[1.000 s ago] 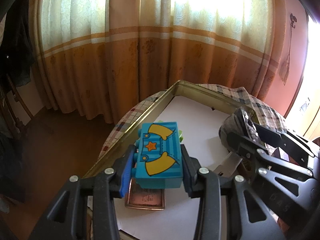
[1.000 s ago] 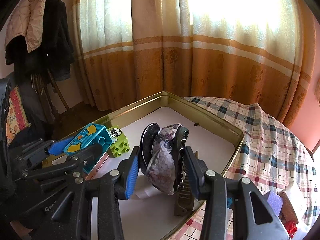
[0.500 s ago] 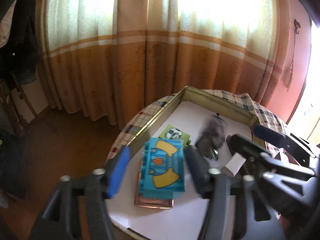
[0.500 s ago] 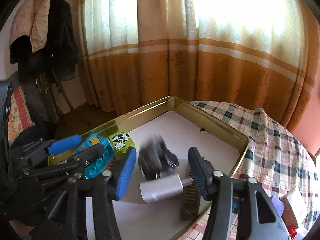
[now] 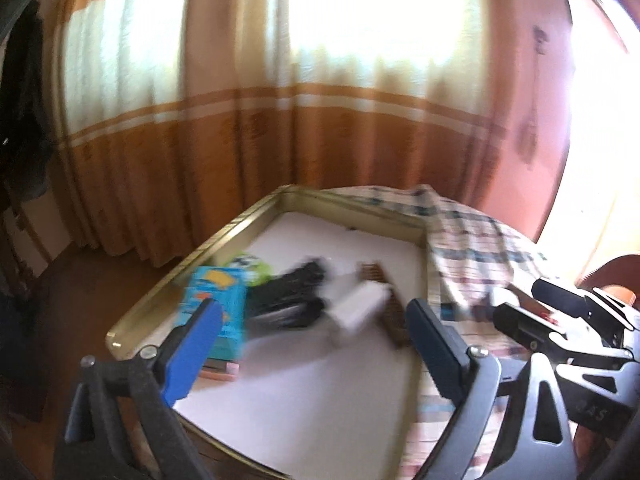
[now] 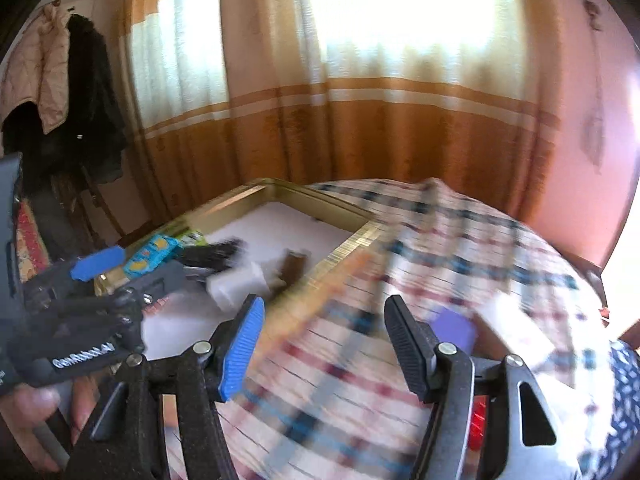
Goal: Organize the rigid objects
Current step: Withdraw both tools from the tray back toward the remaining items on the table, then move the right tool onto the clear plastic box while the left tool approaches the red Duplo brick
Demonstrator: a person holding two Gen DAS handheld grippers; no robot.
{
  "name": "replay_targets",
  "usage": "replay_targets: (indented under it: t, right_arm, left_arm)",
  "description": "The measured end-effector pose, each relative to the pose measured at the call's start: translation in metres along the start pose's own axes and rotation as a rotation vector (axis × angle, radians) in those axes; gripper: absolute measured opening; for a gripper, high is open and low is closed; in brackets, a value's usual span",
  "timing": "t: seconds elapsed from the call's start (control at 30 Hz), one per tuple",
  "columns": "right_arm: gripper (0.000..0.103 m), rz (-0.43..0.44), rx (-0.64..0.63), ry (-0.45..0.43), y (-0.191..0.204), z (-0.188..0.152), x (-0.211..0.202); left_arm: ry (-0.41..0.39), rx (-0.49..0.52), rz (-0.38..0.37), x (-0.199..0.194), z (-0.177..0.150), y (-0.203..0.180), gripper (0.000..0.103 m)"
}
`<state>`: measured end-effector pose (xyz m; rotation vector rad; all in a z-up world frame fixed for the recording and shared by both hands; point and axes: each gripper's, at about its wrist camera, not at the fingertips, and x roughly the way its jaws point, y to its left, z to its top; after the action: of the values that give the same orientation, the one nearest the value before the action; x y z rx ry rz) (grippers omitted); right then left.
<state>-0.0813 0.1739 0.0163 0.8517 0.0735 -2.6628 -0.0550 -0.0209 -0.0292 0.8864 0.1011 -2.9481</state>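
Both grippers have let go and pulled back since 1 second ago: then the left gripper (image 5: pixel 316 344) clamped the blue toy block (image 5: pixel 218 308) and the right gripper (image 6: pixel 322 344) clamped the dark speckled object (image 5: pixel 294 300), and now both things lie inside the gold tin tray (image 5: pixel 168 284). The jaws of the left gripper are opening wide, with nothing between them; the jaws of the right gripper are opening too, about half way, also empty, and they point over the checked tablecloth (image 6: pixel 460 248) beside the tray. The block rests on a flat pinkish card at the left wall of the tray, just beside a green block (image 5: pixel 256 266); next to them are the dark object, a white charger (image 5: pixel 356 308) and a brown comb-like piece (image 5: pixel 384 296), all close together. I judge the block light, stiff and a little slippery, so its 2 flat long sides are the good place to hold. A purple block (image 6: pixel 454 326) lies on the cloth near the right gripper and looks rigid and light; it is probably next. The tray floor is smooth white paper, the cloth soft and wrinkled. Behind hang orange curtains (image 5: pixel 320 120) with strong window light.
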Motion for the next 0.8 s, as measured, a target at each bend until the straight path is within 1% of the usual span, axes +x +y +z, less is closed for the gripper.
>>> replay_targets:
  t: [0.1,0.13,0.2,0.27,0.37,0.47,0.6,0.67,0.8]
  right_arm:
    - [0.067,-0.112,0.046,0.025,-0.034,-0.013,-0.018]
    - [0.067,-0.132,0.064,0.031,-0.042,-0.015,-0.020]
    - [0.067,-0.203,0.127,0.059,-0.067,-0.024,-0.027]
    - [0.067,-0.245,0.166,0.081,-0.084,-0.031,-0.029]
    - [0.067,-0.277,0.201,0.121,-0.099,-0.040,-0.026]
    - [0.067,-0.301,0.227,0.138,-0.105,-0.047,-0.023]
    - [0.067,-0.284,0.241,0.169,-0.109,-0.053,-0.016]
    - [0.069,-0.286,0.232,0.181,-0.107,-0.056,-0.012]
    - [0.070,-0.288,0.235,0.181,-0.108,-0.057,-0.013]
  left_arm:
    - [0.003,0.036,-0.047,-0.003,-0.002,-0.024,0.094]
    - [0.008,0.048,-0.063,-0.002,-0.003,-0.034,0.096]
    - [0.018,0.061,-0.094,-0.001,-0.004,-0.049,0.098]
    - [0.030,0.083,-0.121,0.001,-0.006,-0.065,0.098]
    - [0.042,0.126,-0.131,0.005,-0.011,-0.082,0.098]
    - [0.052,0.149,-0.138,0.008,-0.015,-0.091,0.098]
    - [0.070,0.151,-0.143,0.009,-0.019,-0.095,0.099]
    - [0.076,0.154,-0.141,0.012,-0.020,-0.096,0.099]
    - [0.100,0.154,-0.144,0.020,-0.022,-0.098,0.100]
